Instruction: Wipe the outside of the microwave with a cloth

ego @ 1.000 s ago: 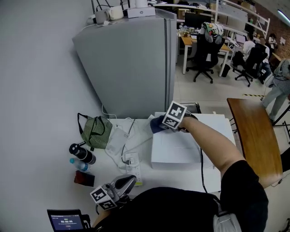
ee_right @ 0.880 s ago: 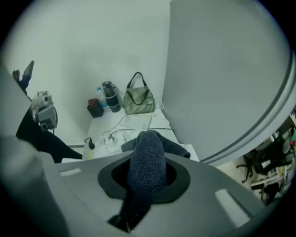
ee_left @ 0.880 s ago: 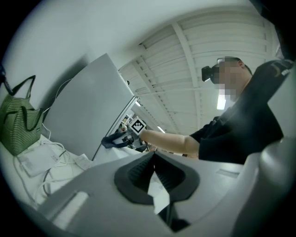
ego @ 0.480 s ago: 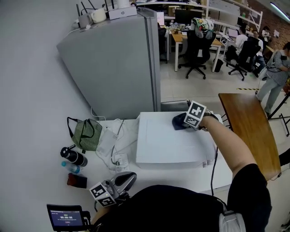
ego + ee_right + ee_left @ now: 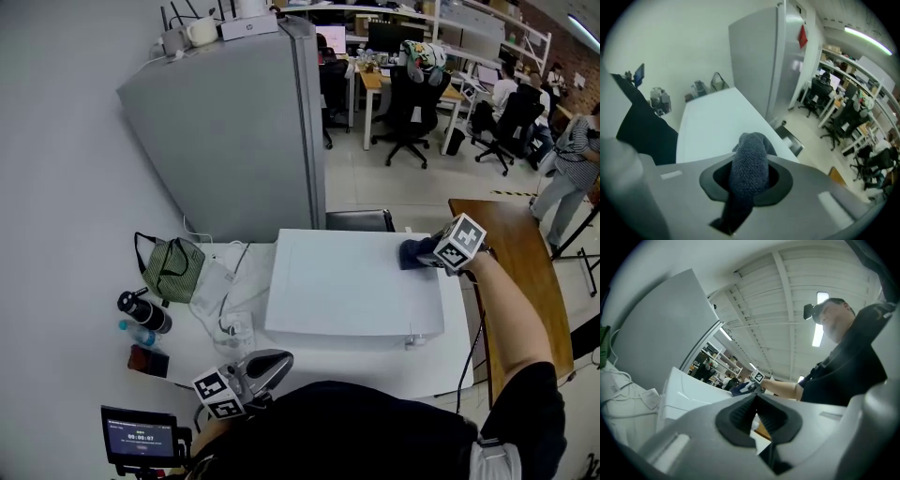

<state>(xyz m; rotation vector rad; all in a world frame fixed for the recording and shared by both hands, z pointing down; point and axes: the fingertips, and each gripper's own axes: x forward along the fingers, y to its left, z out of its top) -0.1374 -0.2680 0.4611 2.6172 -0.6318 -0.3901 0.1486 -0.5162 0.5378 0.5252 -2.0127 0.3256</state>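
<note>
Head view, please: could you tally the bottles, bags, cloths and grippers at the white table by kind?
Bottles: 2 (black bottle, clear bottle)
Bags: 1 (green bag)
Cloths: 1 (dark cloth)
Grippers: 2 (left gripper, right gripper)
Total: 6

Fridge [image 5: 234, 141] close behind microwave [image 5: 347, 286].

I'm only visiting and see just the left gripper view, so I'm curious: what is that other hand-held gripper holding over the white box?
Observer: A dark blue cloth, clamped in the jaws of the right hand-held gripper.
Visitor: Where on the box is it?
Observer: The box is the microwave; the head view puts the cloth at its top's far right corner.
Visitor: And the gripper my camera rides on?
Observer: The left hand-held gripper is low by the person's body, off the microwave, near a small screen.
</note>
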